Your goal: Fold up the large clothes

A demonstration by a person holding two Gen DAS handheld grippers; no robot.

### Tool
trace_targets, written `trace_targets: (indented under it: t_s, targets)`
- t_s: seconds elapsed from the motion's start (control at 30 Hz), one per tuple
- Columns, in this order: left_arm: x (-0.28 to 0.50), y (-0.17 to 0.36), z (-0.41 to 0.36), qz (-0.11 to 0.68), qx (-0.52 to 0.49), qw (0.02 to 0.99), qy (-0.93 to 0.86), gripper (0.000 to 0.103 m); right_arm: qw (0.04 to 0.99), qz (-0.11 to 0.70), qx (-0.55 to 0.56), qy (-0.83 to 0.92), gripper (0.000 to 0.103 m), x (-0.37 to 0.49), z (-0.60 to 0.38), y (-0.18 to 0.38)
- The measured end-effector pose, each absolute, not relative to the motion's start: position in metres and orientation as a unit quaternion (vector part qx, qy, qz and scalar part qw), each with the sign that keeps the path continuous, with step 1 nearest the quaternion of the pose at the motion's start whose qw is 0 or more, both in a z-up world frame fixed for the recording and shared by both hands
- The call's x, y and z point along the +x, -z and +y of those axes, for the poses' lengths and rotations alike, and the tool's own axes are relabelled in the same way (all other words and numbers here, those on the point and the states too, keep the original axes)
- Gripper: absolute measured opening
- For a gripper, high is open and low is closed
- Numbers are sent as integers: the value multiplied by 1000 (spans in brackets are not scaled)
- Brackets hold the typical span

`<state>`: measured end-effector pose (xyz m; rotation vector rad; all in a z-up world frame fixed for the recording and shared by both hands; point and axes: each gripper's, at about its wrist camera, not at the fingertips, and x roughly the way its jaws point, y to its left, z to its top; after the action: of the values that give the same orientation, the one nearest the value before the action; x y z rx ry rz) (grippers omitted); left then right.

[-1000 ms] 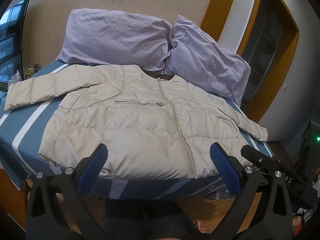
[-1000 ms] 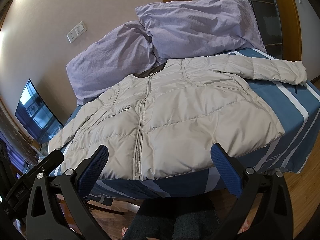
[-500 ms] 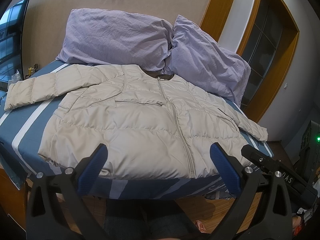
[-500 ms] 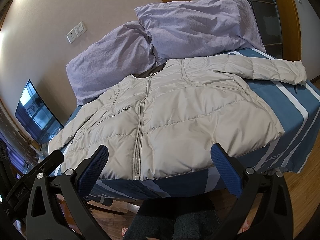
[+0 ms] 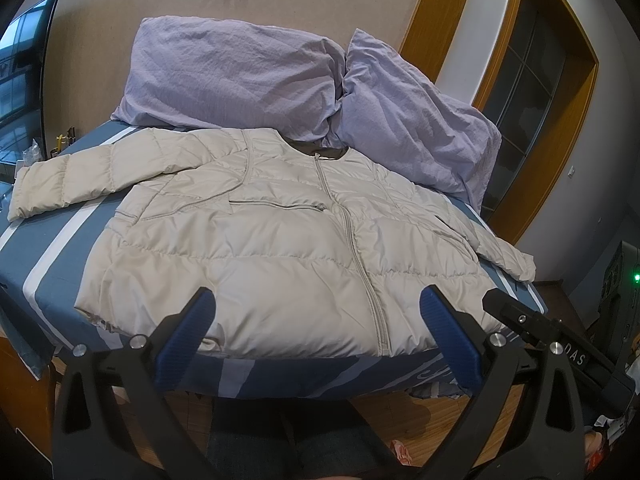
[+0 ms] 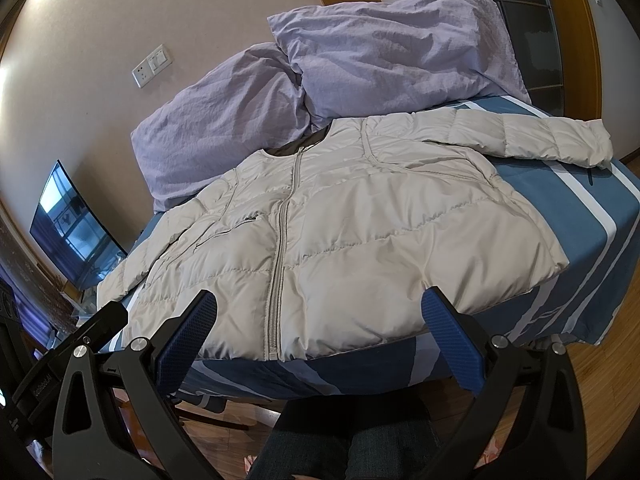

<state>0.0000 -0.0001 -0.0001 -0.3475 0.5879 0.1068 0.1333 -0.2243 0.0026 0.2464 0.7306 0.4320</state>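
Spread zipped across the striped bed [image 5: 48, 276], the puffy down jacket [image 5: 280, 248] looks light and slippery, so my left gripper [image 5: 316, 336] and right gripper [image 6: 320, 332], both agape, should pinch sleeve cuffs.

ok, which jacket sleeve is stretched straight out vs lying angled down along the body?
The sleeve on the person's right is stretched out across the bed. The other sleeve lies angled down beside the jacket body.

The left tool [image 5: 316, 340] and right tool [image 6: 320, 340] show only their blue pads; their bodies run off the bottom edges. The jacket [image 5: 280, 248] covers the middle of the bed [image 5: 52, 248], and its back is out of sight. At twelve o'clock the pillows [image 5: 240, 76] hide the bed's head end. The screen [image 5: 24, 72] at nine o'clock is cut by the fisheye rim. Small items beside it are too tiny to identify.
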Motion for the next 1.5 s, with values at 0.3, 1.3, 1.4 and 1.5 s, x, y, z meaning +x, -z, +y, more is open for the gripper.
trace_targets:
  t_s: [0.3,1.3,1.4,1.5]
  targets:
    - [0,0,0,288,-170,941,-52,101,904,354,120,-209,102,133,-224,-3]
    - [8,3,0,295,-170,939,-55,101,910,348,117,-192,102,144,-231,-3]
    - [15,8,4,299,-168,937,-59,101,914,346,118,-176,102,154,-237,-4]
    - [28,11,10,307,-164,935,-67,101,922,338,116,-148,102,169,-249,-5]
